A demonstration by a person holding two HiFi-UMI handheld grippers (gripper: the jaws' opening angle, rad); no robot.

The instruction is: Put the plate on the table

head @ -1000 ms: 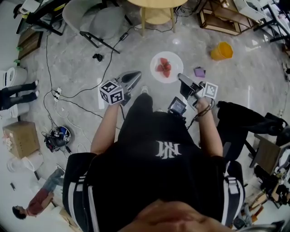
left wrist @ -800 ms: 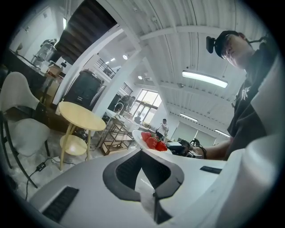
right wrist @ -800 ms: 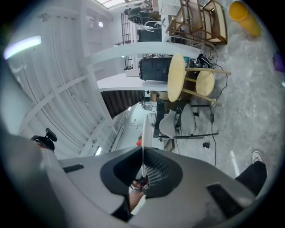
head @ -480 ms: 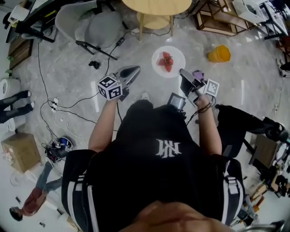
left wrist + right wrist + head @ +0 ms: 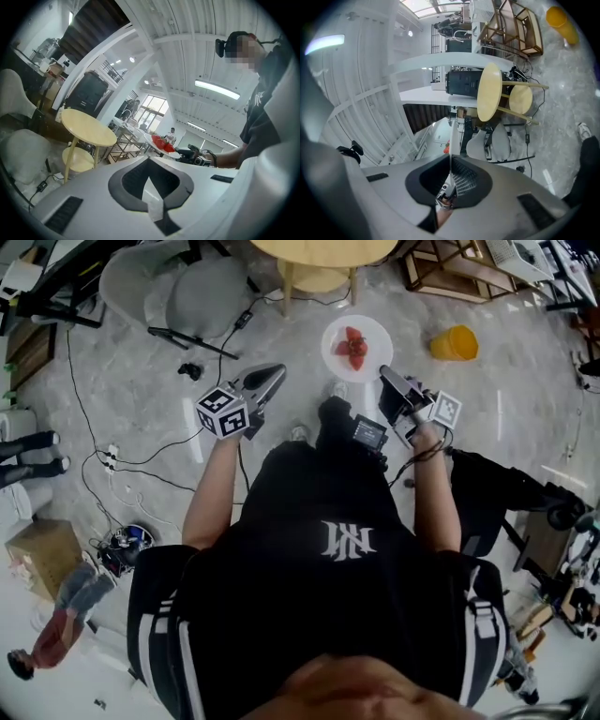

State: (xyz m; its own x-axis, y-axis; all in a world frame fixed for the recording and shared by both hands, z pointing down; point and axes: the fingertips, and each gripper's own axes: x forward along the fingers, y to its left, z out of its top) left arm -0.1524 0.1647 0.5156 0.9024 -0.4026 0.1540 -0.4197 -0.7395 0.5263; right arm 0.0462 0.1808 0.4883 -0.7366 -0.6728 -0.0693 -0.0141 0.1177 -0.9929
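A white plate [image 5: 356, 346] carrying red strawberries hangs above the floor, just short of the round wooden table [image 5: 319, 249]. My right gripper [image 5: 386, 377] is shut on the plate's near rim. In the right gripper view the plate [image 5: 452, 136] shows edge-on as a thin white line running into the jaws of the right gripper [image 5: 450, 164], with the table [image 5: 490, 91] beyond. My left gripper [image 5: 272, 375] is shut and holds nothing, off to the plate's left. The left gripper view shows the left gripper [image 5: 149, 164], the table [image 5: 89, 126] and the plate [image 5: 161, 143] past its tips.
An orange cup [image 5: 455, 341] lies on the floor at the right. Grey chairs [image 5: 202, 292] stand left of the table, with cables [image 5: 141, 451] trailing over the floor. A wooden frame [image 5: 450, 273] stands at the back right, and a black chair [image 5: 497, 488] is close on the right.
The person has stepped forward. Both grippers and the plate have moved nearer the wooden table, the right gripper staying shut on the plate's rim.
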